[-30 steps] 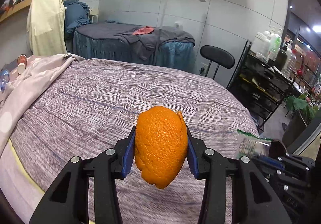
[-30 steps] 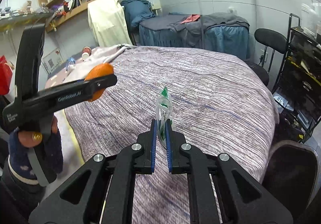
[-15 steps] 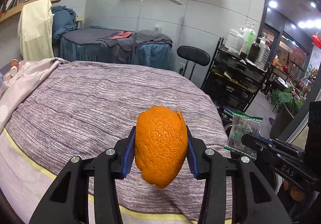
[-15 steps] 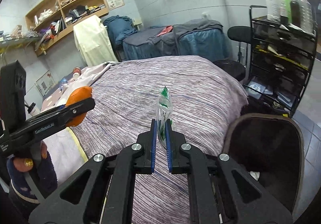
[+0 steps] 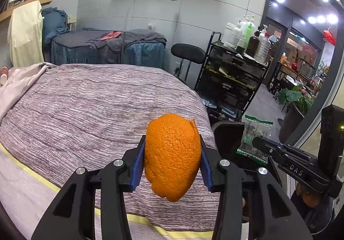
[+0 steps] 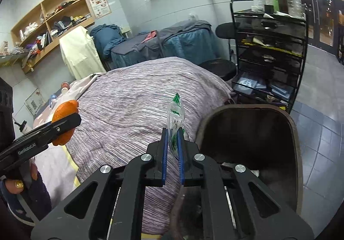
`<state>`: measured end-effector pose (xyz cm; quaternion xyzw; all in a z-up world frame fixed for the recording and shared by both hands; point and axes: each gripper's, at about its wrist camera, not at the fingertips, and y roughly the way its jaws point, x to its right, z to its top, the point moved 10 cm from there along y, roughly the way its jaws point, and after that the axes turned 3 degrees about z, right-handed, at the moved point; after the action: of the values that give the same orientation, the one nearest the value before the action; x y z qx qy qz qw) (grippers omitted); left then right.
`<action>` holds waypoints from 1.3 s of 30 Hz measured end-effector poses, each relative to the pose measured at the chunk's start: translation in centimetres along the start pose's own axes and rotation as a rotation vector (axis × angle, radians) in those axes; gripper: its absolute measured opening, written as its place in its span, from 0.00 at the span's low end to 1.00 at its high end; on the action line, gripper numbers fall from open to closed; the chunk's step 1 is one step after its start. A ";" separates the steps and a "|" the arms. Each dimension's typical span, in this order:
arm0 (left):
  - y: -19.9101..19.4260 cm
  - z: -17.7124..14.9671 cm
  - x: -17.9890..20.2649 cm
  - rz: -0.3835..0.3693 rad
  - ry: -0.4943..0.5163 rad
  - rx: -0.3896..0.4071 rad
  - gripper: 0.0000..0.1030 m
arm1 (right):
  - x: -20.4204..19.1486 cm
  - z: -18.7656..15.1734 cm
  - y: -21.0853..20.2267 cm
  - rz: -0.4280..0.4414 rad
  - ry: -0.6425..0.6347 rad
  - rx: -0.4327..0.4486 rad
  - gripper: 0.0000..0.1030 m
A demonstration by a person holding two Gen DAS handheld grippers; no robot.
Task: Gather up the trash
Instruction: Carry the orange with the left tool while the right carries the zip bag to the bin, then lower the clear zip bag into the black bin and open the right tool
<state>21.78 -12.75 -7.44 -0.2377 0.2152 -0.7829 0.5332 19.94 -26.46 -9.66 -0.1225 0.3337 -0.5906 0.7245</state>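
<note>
Orange peel point(image 5: 173, 157) and a clear snack wrapper point(image 6: 175, 123) with green print ride in the person's two tongs above the edge of a massage bed point(image 5: 90, 106), both pieces of trash lifted clear of the striped cover. Nearest the left wrist camera, the left tongs point(image 5: 172, 164) are clamped on the peel, a blue pad pressed to each flank, its long axis running roughly upright with the lower tip hanging below the pads. In the right wrist view, the right tongs point(image 6: 172, 154) are pinched together on the lower part of the wrapper, which stands up thin and edge-on between the pads.

Just beyond and to the right of the right tongs, on the floor beside the bed, gapes a dark brown bin point(image 6: 294, 132), its mouth open toward the camera and some scraps dimly visible inside. The wrapper hangs near the bin's left rim, not yet over the opening. The peel lies farther off: seen from the right wrist it sits well to the left, over the bed's near corner, with the whole width of the right tongs between it and the bin.

By this layout the right hand looks the nearer to the drop, needing a short carry rightward; the left hand would have to cross farther the same way.
</note>
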 end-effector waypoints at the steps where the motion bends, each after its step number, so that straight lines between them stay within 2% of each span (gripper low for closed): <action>1: 0.1 -0.1 0.3 -0.005 0.003 -0.003 0.42 | 0.6 -0.2 -0.2 -0.011 0.006 -0.001 0.09; 12: 0.4 -1.1 3.7 -0.056 0.030 -0.023 0.42 | 5.1 -2.5 -0.3 -0.133 0.037 -0.032 0.09; 21: 0.9 -1.8 6.4 -0.089 0.065 -0.040 0.42 | 8.6 -5.2 1.3 -0.221 0.088 -0.094 0.09; 23: 1.0 -2.0 6.9 -0.093 0.072 -0.044 0.42 | 9.4 -5.9 1.7 -0.239 0.104 -0.114 0.20; 25: 1.2 -2.1 7.2 -0.096 0.078 -0.048 0.42 | 10.1 -6.4 1.6 -0.262 0.119 -0.114 0.62; 26: 1.2 -2.2 7.5 -0.099 0.081 -0.051 0.42 | 10.3 -6.6 1.4 -0.267 0.129 -0.104 0.69; 33: 1.7 -2.7 9.0 -0.117 0.104 -0.064 0.42 | 11.2 -7.0 0.4 -0.287 0.142 -0.085 0.71; 39: 2.3 -3.1 10.6 -0.132 0.137 -0.075 0.42 | 11.5 -6.3 -1.3 -0.308 0.153 -0.031 0.75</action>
<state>18.20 -23.20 -9.73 -0.2170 0.2643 -0.8222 0.4551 15.85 -36.22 -17.50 -0.1380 0.3741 -0.6972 0.5958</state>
